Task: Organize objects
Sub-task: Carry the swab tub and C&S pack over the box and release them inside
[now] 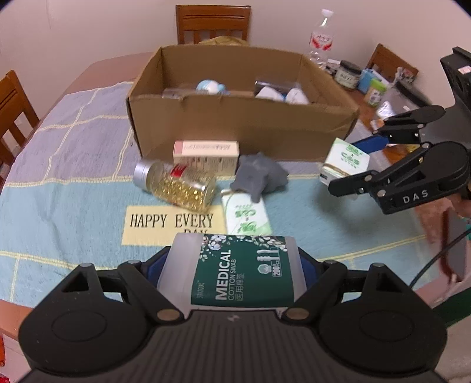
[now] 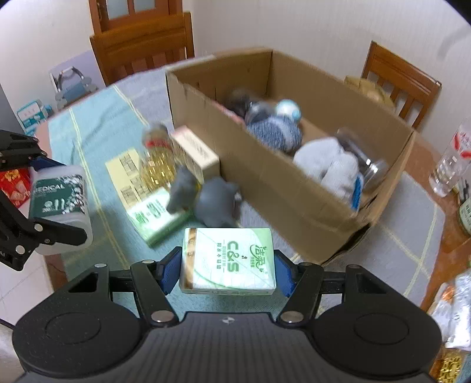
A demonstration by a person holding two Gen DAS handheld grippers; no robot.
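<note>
Here the left gripper [image 1: 235, 272] squeezes the cotton swab tub [image 1: 235, 274], and the right gripper [image 2: 226, 265] squeezes a green tissue pack [image 2: 228, 260]. The cardboard box [image 2: 294, 188] sits just ahead of both.

Wooden chairs [image 1: 212, 23] around clothed table [image 1: 73, 165], pale walls [image 1: 88, 26].

Home: dining table [image 1: 97, 67], wooden chairs [image 1: 212, 22]

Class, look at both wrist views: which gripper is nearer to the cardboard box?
Right. The right gripper, shut on the tissue pack, hangs close to the cardboard box's front corner. The left gripper, holding the cotton swab tub, sits farther back.
</note>
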